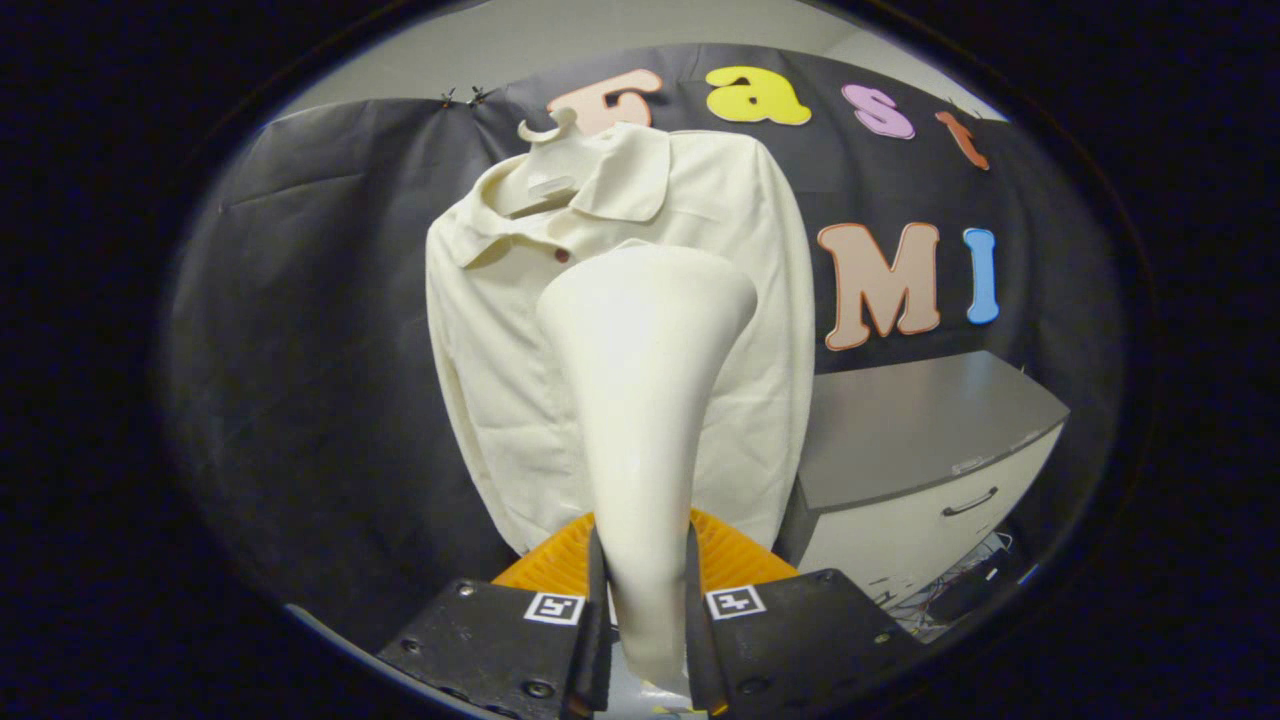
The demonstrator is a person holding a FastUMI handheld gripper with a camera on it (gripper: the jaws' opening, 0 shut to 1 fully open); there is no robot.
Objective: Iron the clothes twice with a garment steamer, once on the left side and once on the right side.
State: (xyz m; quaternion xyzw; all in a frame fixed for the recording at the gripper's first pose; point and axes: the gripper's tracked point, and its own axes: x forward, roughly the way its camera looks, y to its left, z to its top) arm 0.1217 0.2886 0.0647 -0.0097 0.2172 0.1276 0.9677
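In the gripper view, the gripper (645, 610) was clenched on the handle of the garment steamer (645, 400), one finger pressing on each side of its narrow lower stem. The steamer rose between the fingers and widened into a broad head held in front of the shirt's chest, just under the collar; whether the head touched the cloth could not be told.

The cream shirt (500, 400) hung on a pale hanger (548, 135) against the black cloth wall. Its left edge and sleeve stood free against the dark cloth, with open wall beside them. Its right edge hung just beside a grey-topped cabinet (920, 430) with a drawer handle, so room on that side was tighter low down, while higher up the wall lay open beside the shoulder. The shirt's hem ended just ahead of the fingers. A tangle of cables (950, 595) lay below the cabinet.
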